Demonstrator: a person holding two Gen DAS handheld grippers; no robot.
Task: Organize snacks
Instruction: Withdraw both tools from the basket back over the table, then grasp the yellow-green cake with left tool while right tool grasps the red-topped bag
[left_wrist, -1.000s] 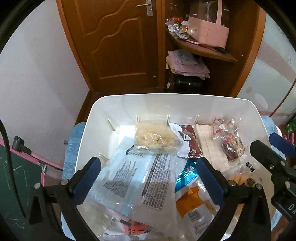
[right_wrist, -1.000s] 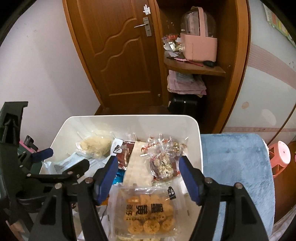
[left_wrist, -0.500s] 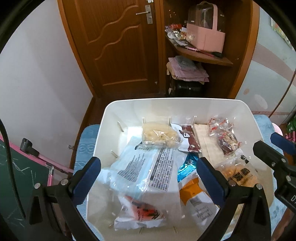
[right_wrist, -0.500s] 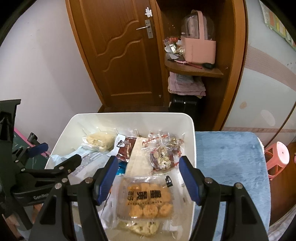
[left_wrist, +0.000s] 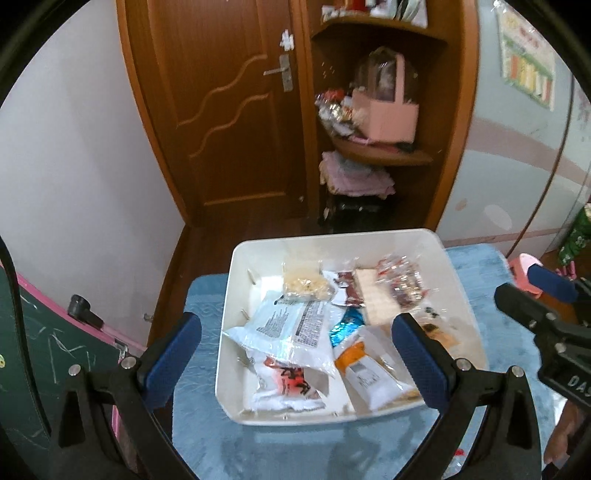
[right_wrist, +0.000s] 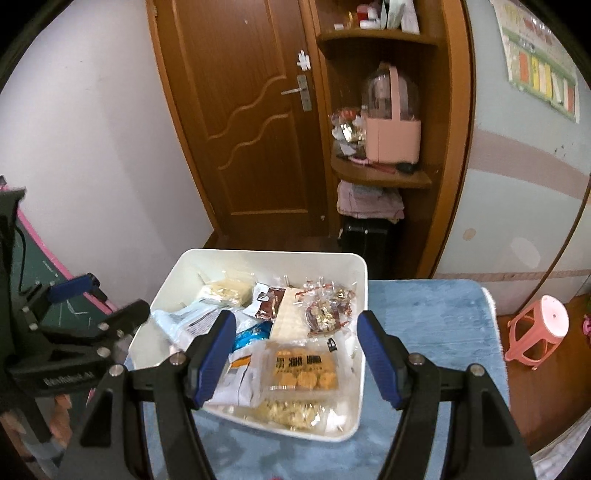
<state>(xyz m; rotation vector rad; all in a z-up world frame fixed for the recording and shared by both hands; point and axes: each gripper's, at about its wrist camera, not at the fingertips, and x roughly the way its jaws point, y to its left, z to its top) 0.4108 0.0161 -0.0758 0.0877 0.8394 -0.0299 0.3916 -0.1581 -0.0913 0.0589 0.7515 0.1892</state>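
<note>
A white bin (left_wrist: 236, 295) (right_wrist: 364, 295) stands on a blue cloth and holds several snack packets: a large white printed bag (left_wrist: 291, 328), a red-and-white packet (left_wrist: 288, 384), an orange-and-white packet (left_wrist: 369, 373), a clear pack of golden biscuits (right_wrist: 303, 369) and a bag of wrapped sweets (right_wrist: 327, 310). My left gripper (left_wrist: 295, 354) is open and empty, held above the bin's near left part. My right gripper (right_wrist: 297, 354) is open and empty above the bin's near right part.
The blue cloth (right_wrist: 424, 317) covers the table around the bin. A brown door (left_wrist: 229, 110) and a wooden corner shelf with a pink basket (right_wrist: 391, 136) stand behind. A pink stool (right_wrist: 539, 328) is on the floor at right. A green board (left_wrist: 22, 350) is at left.
Both grippers have pulled up and back from the bin, which now looks smaller and shows whole. Both stay open and empty. The snacks have not moved.
</note>
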